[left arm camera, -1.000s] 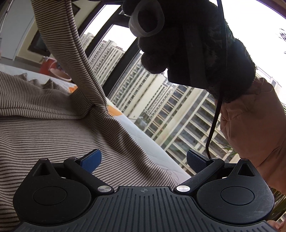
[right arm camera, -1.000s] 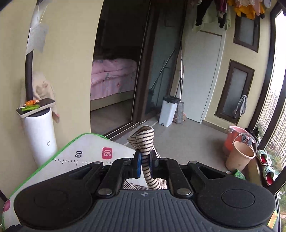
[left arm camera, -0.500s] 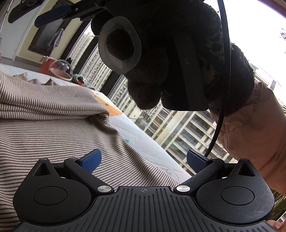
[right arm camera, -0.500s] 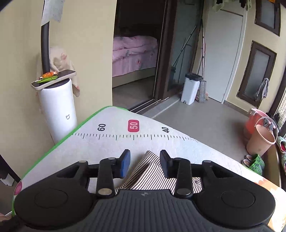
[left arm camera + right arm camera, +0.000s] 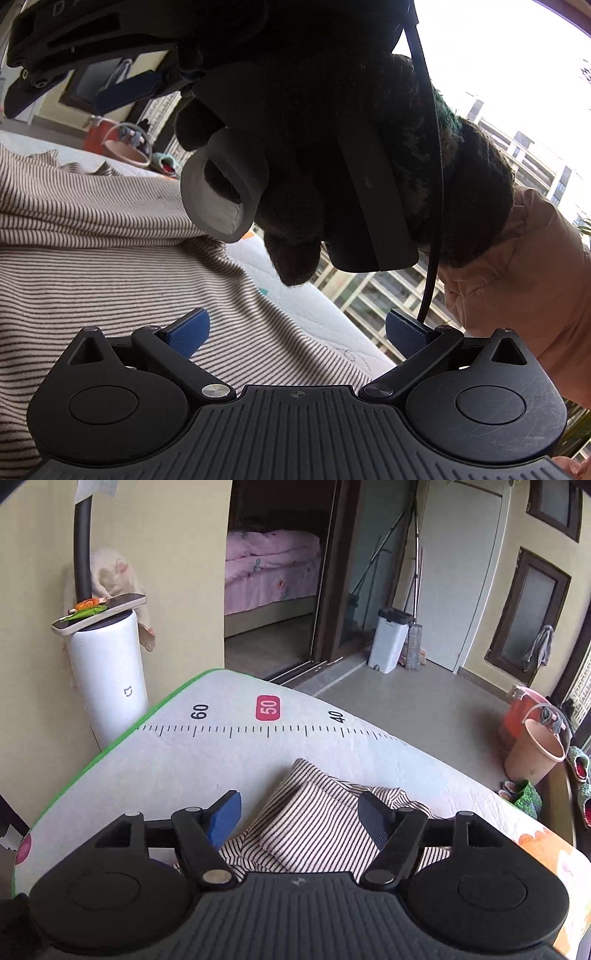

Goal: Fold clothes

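A brown-and-white striped garment (image 5: 110,266) lies spread on a white padded mat (image 5: 317,306). My left gripper (image 5: 297,332) hovers low over its edge, open, with no cloth pinched. In the right wrist view a folded end of the striped garment (image 5: 314,812) rests on the mat (image 5: 221,760). My right gripper (image 5: 299,814) sits just above it, its jaws opening, and the cloth lies between the fingers without being pressed. A hand in a dark fuzzy glove (image 5: 332,129) holds that gripper and fills the top of the left wrist view.
The mat carries a printed ruler with a red 50 mark (image 5: 267,708) and a green rim (image 5: 122,734). A white cylinder (image 5: 107,686) with a phone on top stands at its far left. Buckets (image 5: 535,753) and slippers sit on the floor at right. A peach sleeve (image 5: 535,295) is at the right.
My right gripper spread its jaws and let go of the striped fold, sinking toward the mat. The lifted strip of cloth dropped flat onto the garment. My left gripper stayed still.
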A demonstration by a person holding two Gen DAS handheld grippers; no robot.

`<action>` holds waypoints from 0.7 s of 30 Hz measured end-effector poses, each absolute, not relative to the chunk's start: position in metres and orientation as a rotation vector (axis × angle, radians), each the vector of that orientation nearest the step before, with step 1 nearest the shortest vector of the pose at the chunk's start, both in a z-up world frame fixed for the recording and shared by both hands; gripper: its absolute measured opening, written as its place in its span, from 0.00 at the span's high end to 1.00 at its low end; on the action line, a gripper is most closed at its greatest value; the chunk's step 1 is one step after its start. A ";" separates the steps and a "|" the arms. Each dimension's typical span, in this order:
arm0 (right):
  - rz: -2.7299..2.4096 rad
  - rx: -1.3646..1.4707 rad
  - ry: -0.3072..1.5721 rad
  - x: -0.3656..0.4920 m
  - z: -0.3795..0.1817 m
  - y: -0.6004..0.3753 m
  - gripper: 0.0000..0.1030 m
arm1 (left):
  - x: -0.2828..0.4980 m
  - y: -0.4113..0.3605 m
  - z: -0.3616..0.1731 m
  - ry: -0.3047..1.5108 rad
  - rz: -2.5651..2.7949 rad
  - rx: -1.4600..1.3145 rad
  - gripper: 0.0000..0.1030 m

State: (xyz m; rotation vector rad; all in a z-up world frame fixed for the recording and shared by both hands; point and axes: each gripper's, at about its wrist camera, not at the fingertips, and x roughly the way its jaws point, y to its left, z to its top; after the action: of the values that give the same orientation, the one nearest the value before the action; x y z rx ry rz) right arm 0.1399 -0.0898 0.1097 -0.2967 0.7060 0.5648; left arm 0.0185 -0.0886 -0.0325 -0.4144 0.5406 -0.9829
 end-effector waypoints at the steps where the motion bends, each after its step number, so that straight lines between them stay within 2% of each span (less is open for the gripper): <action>1: 0.551 -0.286 0.714 0.141 0.107 -0.095 0.22 | 0.019 -0.089 -0.033 0.541 -0.982 -0.416 0.00; 6: 0.450 -0.166 0.762 0.148 0.088 -0.144 0.17 | 0.020 -0.089 -0.033 0.553 -0.975 -0.425 0.00; 11: 0.307 -0.003 0.742 0.151 0.069 -0.215 0.02 | 0.025 -0.087 -0.036 0.581 -0.958 -0.452 0.00; 18: 0.240 0.078 0.636 0.134 0.041 -0.302 0.00 | 0.039 -0.085 -0.043 0.651 -0.908 -0.532 0.00; 21: 0.233 0.215 0.613 0.128 0.028 -0.335 0.00 | 0.043 -0.076 -0.045 0.684 -0.883 -0.582 0.00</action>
State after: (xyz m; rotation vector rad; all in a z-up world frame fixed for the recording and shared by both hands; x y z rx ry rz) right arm 0.1281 -0.3350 0.0276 0.2148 0.6125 0.2328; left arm 0.0425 -0.0761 -0.0454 -0.5821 0.6841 -0.8832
